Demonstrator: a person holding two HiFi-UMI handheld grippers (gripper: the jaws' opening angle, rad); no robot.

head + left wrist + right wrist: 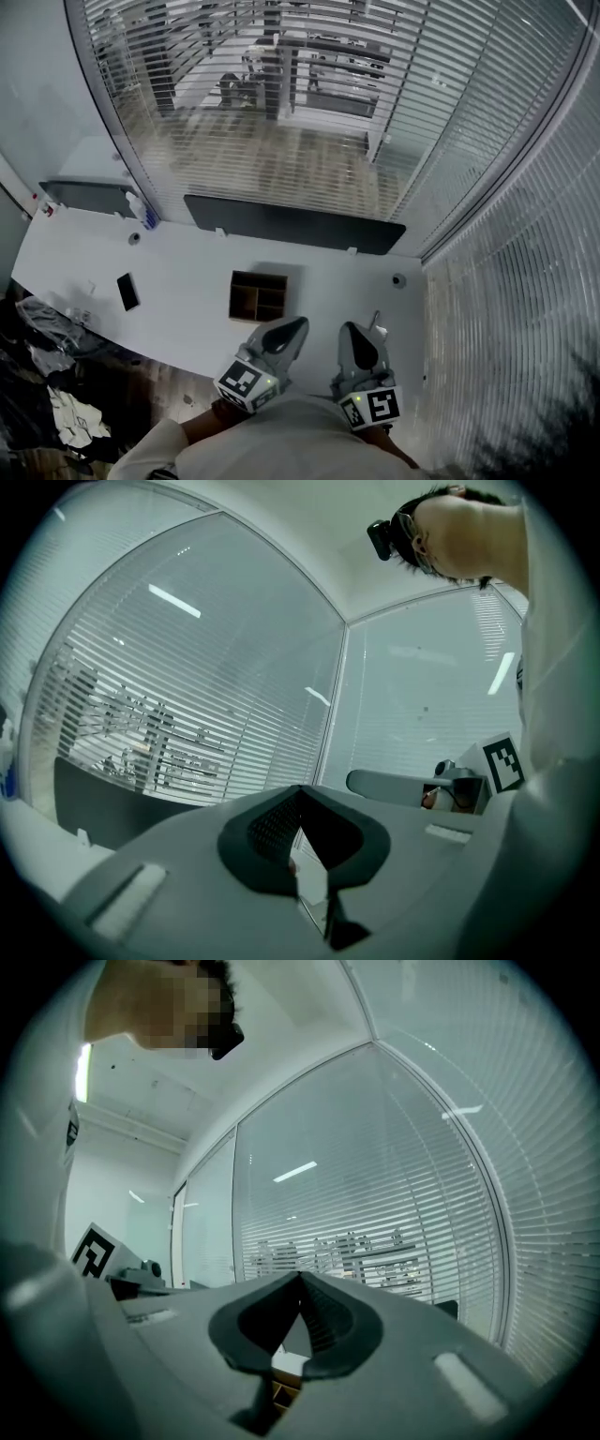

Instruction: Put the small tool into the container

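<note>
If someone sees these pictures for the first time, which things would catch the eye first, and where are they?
The left gripper and the right gripper, side by side at the near edge of the white table, both shut and empty. Just beyond them stands a small wooden box with compartments, and slatted blinds fill the view behind.

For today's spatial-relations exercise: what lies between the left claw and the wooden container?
In the head view, only bare white table shows between the left claw and the wooden container.
</note>
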